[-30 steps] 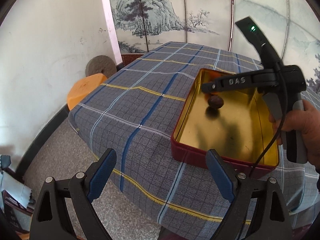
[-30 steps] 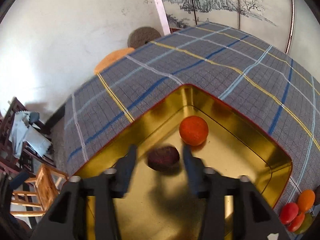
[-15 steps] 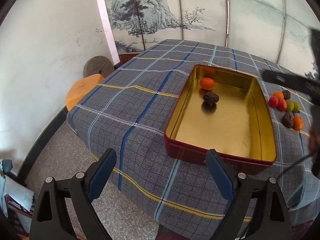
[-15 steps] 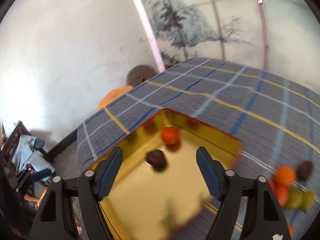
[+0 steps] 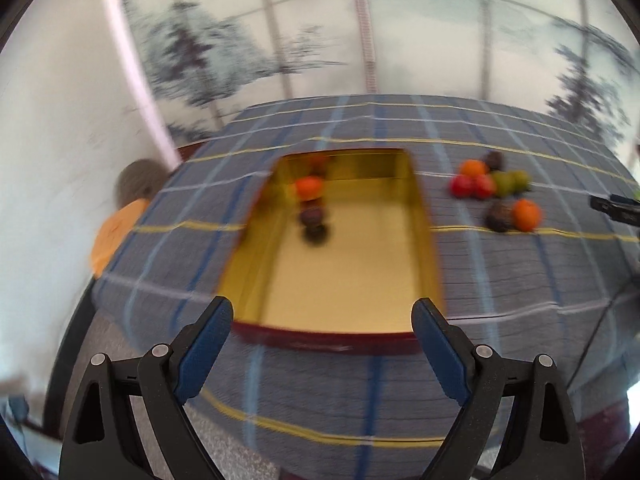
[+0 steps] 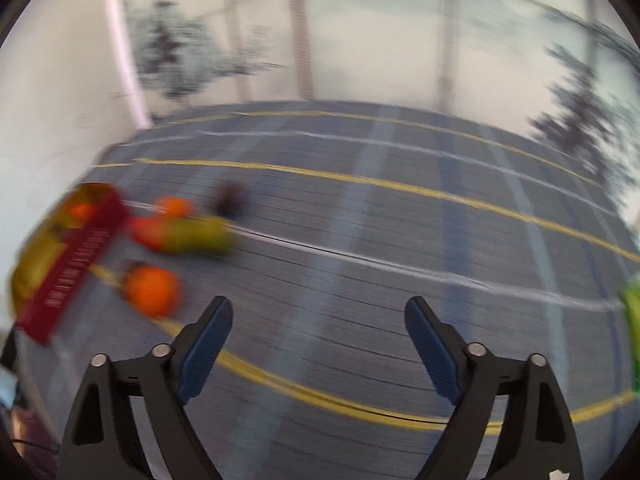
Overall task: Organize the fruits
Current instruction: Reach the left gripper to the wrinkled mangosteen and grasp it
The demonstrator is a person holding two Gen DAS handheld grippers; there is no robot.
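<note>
left tongs [image 5: 322,322]: apart, empty | right tongs [image 6: 319,320]: apart, empty | tin [image 5: 424,216]: orange [image 5: 309,187], dark fruit [image 5: 314,216] inside | side lettering: blurred, unreadable

My left wrist view looks down the tray [image 5: 428,248] from its near end, fruit pile [image 5: 492,192] at right. My right wrist view sits lower over the cloth [image 6: 360,280]; tray [image 6: 72,264] and pile [image 6: 180,232] fall left. Both are blurred.
</note>
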